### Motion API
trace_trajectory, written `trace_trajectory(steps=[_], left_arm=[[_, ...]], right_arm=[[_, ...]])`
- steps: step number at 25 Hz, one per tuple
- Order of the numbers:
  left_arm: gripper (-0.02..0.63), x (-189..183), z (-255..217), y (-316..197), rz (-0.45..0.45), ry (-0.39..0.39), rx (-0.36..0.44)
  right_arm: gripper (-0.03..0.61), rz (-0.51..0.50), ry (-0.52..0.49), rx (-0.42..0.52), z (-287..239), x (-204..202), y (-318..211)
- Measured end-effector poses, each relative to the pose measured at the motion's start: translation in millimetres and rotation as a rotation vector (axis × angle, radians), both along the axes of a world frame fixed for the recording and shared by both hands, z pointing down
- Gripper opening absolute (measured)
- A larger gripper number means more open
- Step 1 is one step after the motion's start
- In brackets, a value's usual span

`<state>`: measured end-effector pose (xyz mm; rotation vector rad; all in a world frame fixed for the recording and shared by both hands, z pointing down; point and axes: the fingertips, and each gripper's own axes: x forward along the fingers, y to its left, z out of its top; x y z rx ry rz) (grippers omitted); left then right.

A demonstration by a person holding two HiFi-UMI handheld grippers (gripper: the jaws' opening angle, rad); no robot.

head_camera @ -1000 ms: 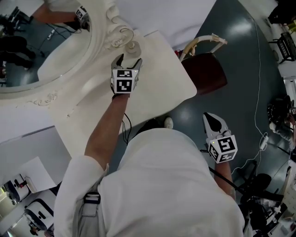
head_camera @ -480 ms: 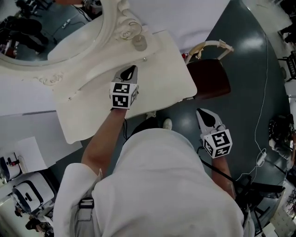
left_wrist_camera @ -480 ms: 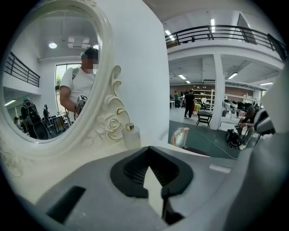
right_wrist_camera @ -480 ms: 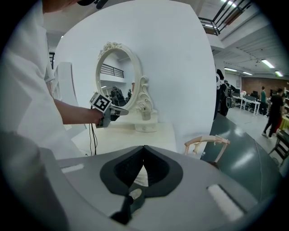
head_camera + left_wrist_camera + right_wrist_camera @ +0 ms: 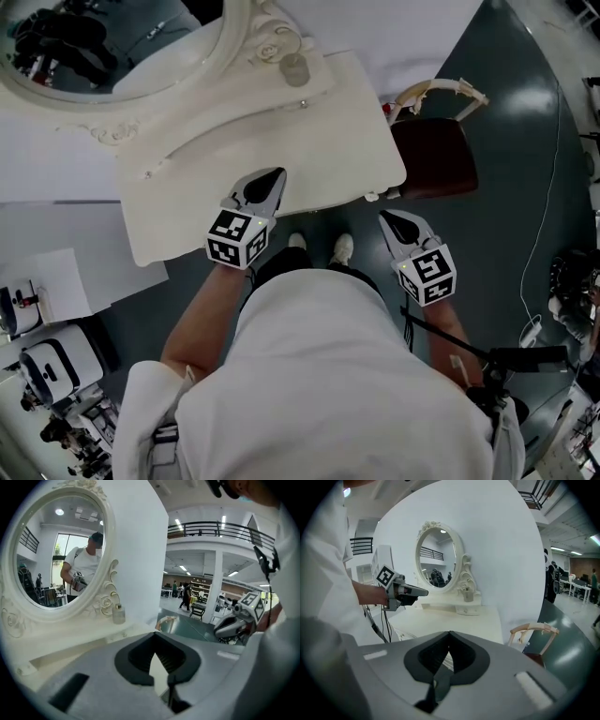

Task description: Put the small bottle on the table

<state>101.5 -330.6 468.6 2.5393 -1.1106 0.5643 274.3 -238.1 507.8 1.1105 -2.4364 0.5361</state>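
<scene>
The small clear bottle (image 5: 294, 67) stands upright on the raised shelf of the white dressing table (image 5: 319, 141), beside the mirror's carved foot. It also shows as the bottle (image 5: 118, 613) in the left gripper view and the bottle (image 5: 466, 594) in the right gripper view. My left gripper (image 5: 269, 182) hovers over the table's front edge, well short of the bottle, shut with nothing between its jaws. My right gripper (image 5: 397, 222) hangs off the table's front right corner, above the floor, also shut and empty.
An oval mirror (image 5: 112, 47) in an ornate white frame stands at the back of the table. A dark-seated chair (image 5: 436, 155) with a pale curved back sits right of the table. The person's shoes (image 5: 342, 248) stand below the front edge.
My left gripper has drawn back from the bottle to the table's front edge and its jaws have shut empty. The bottle stays on the shelf. The right gripper has come up and inward.
</scene>
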Motion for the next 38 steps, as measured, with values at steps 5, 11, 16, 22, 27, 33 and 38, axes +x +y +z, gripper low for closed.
trace_trajectory(steps=[5,11,16,22,27,33,38], left_arm=[[0.003,3.8,-11.7,44.2,0.107,0.045,-0.015],[0.003,-19.0,-26.9,92.4,0.185,0.113,-0.036],[0.003,-63.8,-35.5,132.3,0.204,0.149,-0.044],[0.003,-124.6,-36.7,175.8,0.184,0.160,-0.045],[0.003,-163.2,-38.7,212.6,0.173,0.178,-0.039],[0.003,-199.1,-34.1,262.8,0.203,0.145,-0.022],[0.003,-227.1,-28.5,297.1,0.188,0.155,-0.020]], right_arm=[[0.000,-0.045,0.009,0.032,-12.3,-25.3,-2.8],[0.000,-0.110,0.044,0.033,-19.2,-78.5,6.8],[0.001,-0.162,0.060,0.041,-28.4,-139.9,28.1],[0.000,-0.192,0.087,0.052,-35.4,-194.8,61.8],[0.000,-0.189,0.112,0.056,-39.9,-226.3,96.0],[0.000,-0.191,0.124,0.064,-37.6,-265.7,144.0],[0.000,-0.211,0.123,0.075,-31.2,-295.3,179.1]])
